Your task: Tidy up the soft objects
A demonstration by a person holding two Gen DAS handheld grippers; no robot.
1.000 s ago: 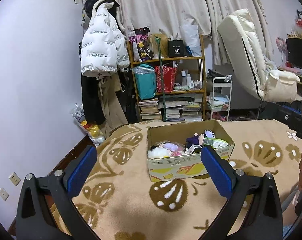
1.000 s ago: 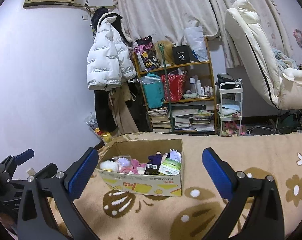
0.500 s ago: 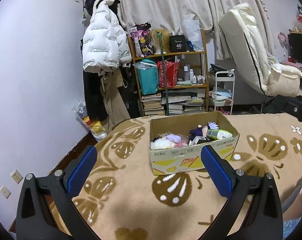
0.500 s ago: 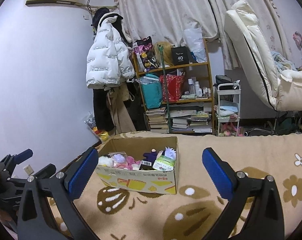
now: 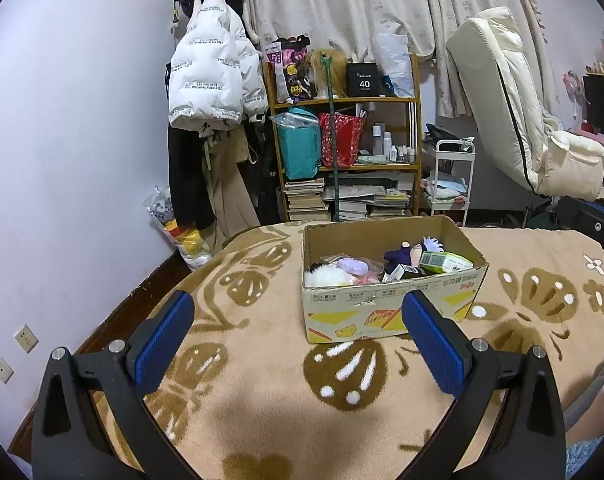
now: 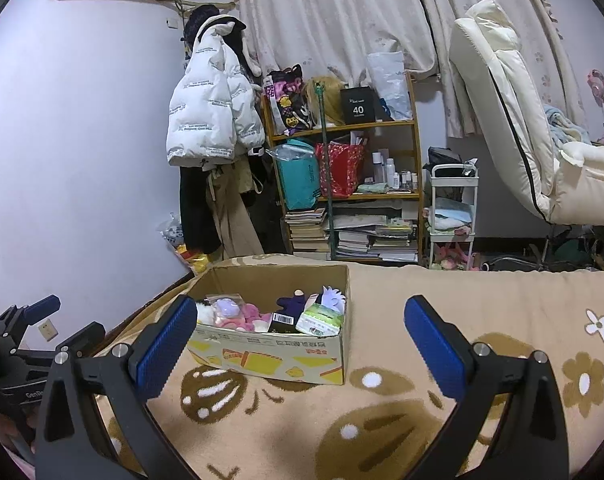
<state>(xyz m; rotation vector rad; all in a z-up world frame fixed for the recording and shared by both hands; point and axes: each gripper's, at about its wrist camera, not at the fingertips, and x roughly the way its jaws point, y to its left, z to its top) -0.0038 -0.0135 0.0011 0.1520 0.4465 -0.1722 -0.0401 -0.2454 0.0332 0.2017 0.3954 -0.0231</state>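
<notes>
An open cardboard box (image 5: 386, 312) stands on a tan patterned blanket (image 5: 261, 384); it also shows in the right wrist view (image 6: 273, 356). Inside lie soft toys: a white fluffy one (image 5: 326, 278), a purple one (image 5: 354, 266), a dark blue plush (image 5: 400, 256), pink ones (image 6: 247, 316) and a green tissue pack (image 5: 444, 262). My left gripper (image 5: 297, 340) is open and empty, a short way in front of the box. My right gripper (image 6: 302, 344) is open and empty, also short of the box. The left gripper shows at the left edge of the right wrist view (image 6: 33, 344).
Beyond the bed stand a cluttered wooden shelf (image 5: 346, 152), hanging coats with a white puffer jacket (image 5: 209, 76), a small white cart (image 5: 450, 184) and a cream recliner (image 5: 518, 120). A bag of toys (image 5: 177, 232) sits by the left wall.
Both grippers have tilted or drawn back a little, so the box sits slightly further right in the left view and further left in the right view. Both stay open and empty.
</notes>
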